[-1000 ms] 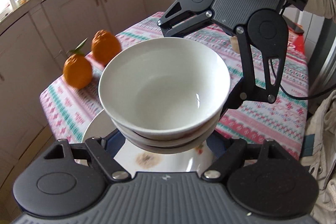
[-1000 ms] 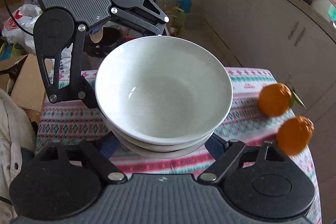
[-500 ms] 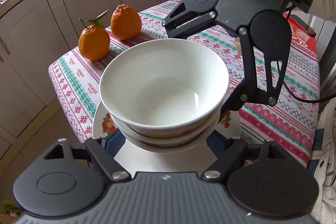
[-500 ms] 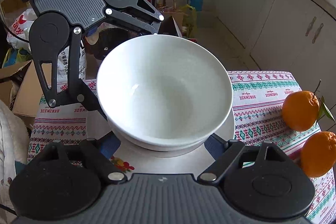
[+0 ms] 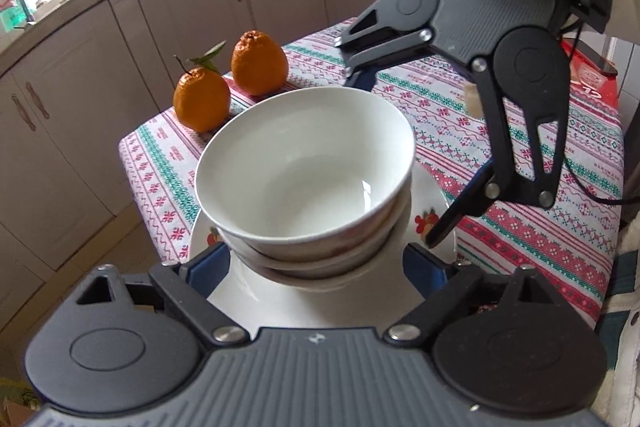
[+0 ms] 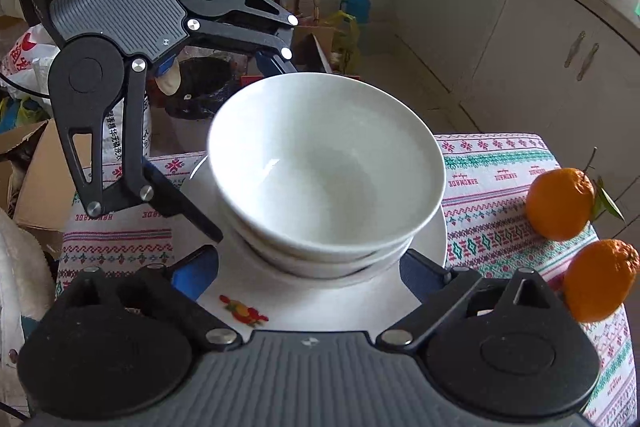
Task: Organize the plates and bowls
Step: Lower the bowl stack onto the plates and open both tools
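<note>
1. I read the bowls (image 5: pixel 304 167) as just set down: the stack sits nested on the plate (image 5: pixel 434 195), near the centre of the counter (image 5: pixel 520 131), which fits tidying crockery into one pile.
2. My left hand-held gripper (image 5: pixel 318 261) is releasing. Its jaws are opening, with the blue pads at 8 and 4 o'clock of the stack's base and, as far as I can tell, clear of it.
3. My right hand-held gripper (image 6: pixel 308 267) does the same from the opposite side, jaws opening and pads standing off the lower bowl. I judge both straddle the stack because a two-sided hold kept it level.
4. The left view shows the right hand-held gripper at 2 o'clock of the bowls, and two oranges (image 5: pixel 202 99) at 10 to 11 o'clock, well apart from the plate.
5. Only the right view shows the floor clutter beyond the counter, a cardboard box (image 6: pixel 38 163) at 9 o'clock, and the plate's fruit print (image 6: pixel 242 309) at 7 o'clock.
</note>
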Demonstrator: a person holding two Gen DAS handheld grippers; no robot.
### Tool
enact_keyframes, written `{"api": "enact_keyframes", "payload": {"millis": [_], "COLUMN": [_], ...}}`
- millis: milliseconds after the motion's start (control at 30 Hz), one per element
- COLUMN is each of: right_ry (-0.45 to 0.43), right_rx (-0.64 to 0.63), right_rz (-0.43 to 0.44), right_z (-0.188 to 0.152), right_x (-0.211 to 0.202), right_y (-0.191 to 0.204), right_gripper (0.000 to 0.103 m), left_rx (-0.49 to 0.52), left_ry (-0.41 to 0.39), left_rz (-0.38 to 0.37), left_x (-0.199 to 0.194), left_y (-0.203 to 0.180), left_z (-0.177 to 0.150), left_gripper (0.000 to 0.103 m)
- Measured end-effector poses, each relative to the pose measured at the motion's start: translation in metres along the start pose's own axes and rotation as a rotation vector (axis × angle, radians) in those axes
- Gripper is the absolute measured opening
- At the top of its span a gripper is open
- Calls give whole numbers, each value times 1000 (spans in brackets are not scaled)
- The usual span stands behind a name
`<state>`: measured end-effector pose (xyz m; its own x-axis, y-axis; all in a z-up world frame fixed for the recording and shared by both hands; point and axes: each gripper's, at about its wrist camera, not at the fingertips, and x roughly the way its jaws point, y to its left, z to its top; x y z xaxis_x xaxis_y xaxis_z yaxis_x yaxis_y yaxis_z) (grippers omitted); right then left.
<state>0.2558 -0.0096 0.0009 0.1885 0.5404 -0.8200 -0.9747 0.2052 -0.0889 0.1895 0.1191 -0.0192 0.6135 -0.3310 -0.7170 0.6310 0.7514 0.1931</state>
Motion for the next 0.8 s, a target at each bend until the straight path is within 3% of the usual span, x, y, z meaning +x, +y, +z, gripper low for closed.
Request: {"api": "enact_keyframes", "payload": {"millis": [133,233,300,533,667,800], "right_ry": [-22,-31,-31,-80,-138,-185], "right_rx": [64,152,235,536,709,799], "right_rz": [-73,-162,-254,-551,-643,-692], "right_z": [-12,-21,-24,-38,-54,-61], "right_x": [-26,-45,-55,-84,-105,-124], "right_y": [16,30,40,78,101,124], "right_gripper": [102,103,103,103,103,103], "left_rx": [-16,-50,-95,-397,-523,-616], "left_ry": [-39,-92,-122,-185,-172,-189], "left_rz": [114,208,245,380,442,437], "left_x": [-19,-37,-48,-72,-81,-91], "left_y": [-18,-37,-51,-88,-102,-110], "left_z": [-11,-20,-22,-12,-4,-2], "left_gripper": [95,96,102,102,102,102]}}
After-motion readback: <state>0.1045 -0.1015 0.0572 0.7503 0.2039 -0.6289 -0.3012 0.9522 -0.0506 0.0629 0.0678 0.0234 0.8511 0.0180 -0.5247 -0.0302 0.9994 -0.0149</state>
